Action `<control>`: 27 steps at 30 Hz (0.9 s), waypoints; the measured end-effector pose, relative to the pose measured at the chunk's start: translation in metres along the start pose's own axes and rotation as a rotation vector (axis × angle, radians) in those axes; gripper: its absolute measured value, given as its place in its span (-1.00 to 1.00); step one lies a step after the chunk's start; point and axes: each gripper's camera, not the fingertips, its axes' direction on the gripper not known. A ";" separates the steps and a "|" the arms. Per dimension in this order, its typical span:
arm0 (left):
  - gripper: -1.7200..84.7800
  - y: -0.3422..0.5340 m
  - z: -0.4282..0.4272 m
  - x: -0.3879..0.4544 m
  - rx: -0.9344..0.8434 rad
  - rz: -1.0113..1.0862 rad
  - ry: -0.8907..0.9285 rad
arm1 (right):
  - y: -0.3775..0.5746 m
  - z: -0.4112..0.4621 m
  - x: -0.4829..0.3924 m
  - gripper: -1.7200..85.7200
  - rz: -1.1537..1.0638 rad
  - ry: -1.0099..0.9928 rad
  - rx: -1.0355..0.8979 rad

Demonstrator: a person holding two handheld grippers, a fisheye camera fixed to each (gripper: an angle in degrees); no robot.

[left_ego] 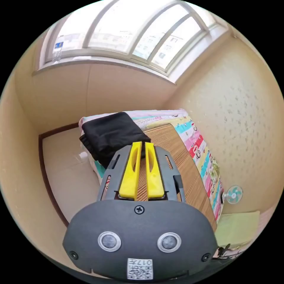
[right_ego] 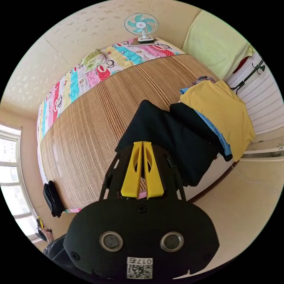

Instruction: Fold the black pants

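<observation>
Though near, black pants point(right_ego: 165, 139) beyond right tongs point(right_ego: 143, 143).

Tongs: 2, left tongs point(left_ego: 141, 144), right tongs point(right_ego: 143, 143). Black garments: 3, folded black bundle point(left_ego: 111, 133), spread black pants point(right_ego: 165, 139), second black garment point(right_ego: 193, 121). Yellow shirt point(right_ego: 222, 109): 1. Fan point(right_ego: 141, 24): 1. Bottle point(left_ego: 57, 48): 1. Bed point(right_ego: 97, 118): 1.

Blue garment point(right_ego: 217, 133) mostly hidden under yellow shirt point(right_ego: 219, 109); other clothes obscured.

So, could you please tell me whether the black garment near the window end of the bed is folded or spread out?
Folded: the black garment lies as a compact layered bundle at the corner of the bamboo mat, stacked edges showing.
</observation>
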 end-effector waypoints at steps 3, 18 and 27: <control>-0.73 -0.034 0.030 -0.071 -0.084 -0.179 -0.047 | 0.015 -0.007 -0.038 -0.96 -0.048 -0.024 -0.009; -0.86 -0.110 0.136 -0.001 -0.392 0.087 0.830 | 0.137 -0.056 -0.062 -0.95 0.092 -0.073 0.077; -0.96 0.083 0.125 0.257 -1.072 0.926 1.168 | 0.160 -0.058 -0.084 -0.95 0.107 -0.096 0.118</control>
